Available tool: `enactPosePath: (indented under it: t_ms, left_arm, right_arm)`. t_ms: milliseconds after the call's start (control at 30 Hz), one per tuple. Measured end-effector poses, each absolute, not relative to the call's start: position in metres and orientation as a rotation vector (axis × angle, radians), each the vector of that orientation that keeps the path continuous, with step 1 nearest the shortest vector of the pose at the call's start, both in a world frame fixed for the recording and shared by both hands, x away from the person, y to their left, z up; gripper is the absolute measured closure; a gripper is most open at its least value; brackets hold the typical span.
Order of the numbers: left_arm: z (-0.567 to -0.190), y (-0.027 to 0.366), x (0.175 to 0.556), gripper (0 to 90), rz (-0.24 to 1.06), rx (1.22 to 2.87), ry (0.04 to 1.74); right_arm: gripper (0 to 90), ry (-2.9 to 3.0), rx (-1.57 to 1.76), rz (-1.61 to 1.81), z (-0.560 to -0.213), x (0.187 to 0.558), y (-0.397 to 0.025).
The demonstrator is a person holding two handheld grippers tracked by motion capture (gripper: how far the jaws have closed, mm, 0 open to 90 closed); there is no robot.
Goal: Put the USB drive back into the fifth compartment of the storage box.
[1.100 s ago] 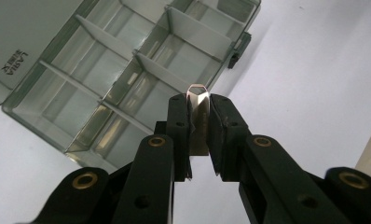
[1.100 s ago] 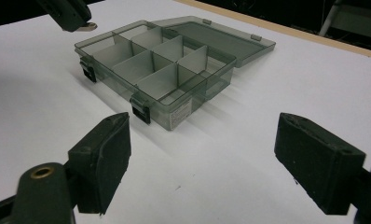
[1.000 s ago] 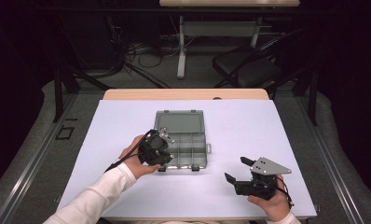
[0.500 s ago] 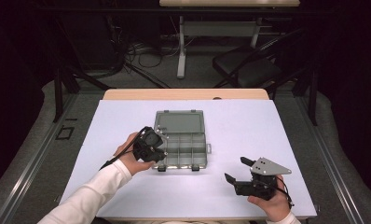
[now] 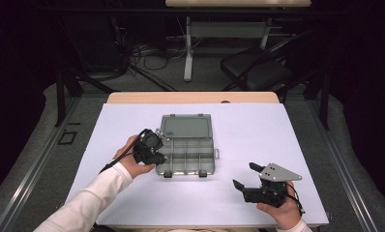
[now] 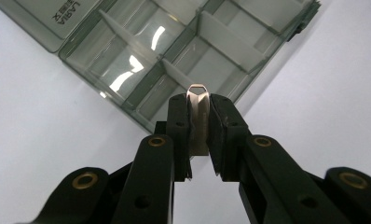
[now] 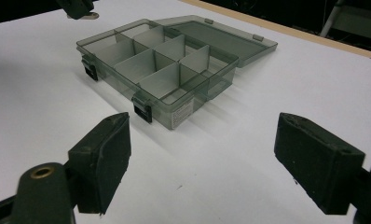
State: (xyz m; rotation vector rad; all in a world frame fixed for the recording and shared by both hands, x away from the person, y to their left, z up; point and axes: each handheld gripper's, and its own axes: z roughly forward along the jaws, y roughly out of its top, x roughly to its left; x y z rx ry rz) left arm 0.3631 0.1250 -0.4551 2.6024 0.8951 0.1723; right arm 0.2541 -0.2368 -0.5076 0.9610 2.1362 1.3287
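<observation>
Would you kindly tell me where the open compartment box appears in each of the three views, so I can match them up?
High view: the compartment box lies at the table's centre, lid laid open on the far side.
Left gripper view: it runs across the top, beyond the left gripper, which is clamped on a small metal piece.
Right gripper view: upper centre, ahead of the open jaws.
Shared landmark: the box's grid of dividers.

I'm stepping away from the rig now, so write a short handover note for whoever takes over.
Left claw: shut on a small metal USB stick, held over the left edge of the open compartment box.
Right claw: open, holding nothing, on the white table to the right of the box.
Done: lid folded back, stick picked up. The compartments look bare.
Left: lower the stick into a compartment and release; likely shut the lid afterwards.
</observation>
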Motion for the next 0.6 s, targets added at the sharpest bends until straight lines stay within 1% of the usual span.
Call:
enactPosePath:
  t_ms: [600]
  left_arm:
    - [-0.471, 0.13, 0.376, 79.0, 0.138, 2.634, 0.967]
  right_arm:
    - [18.6, 2.143, 0.956, 1.327, -0.508, 0.254, -0.236]
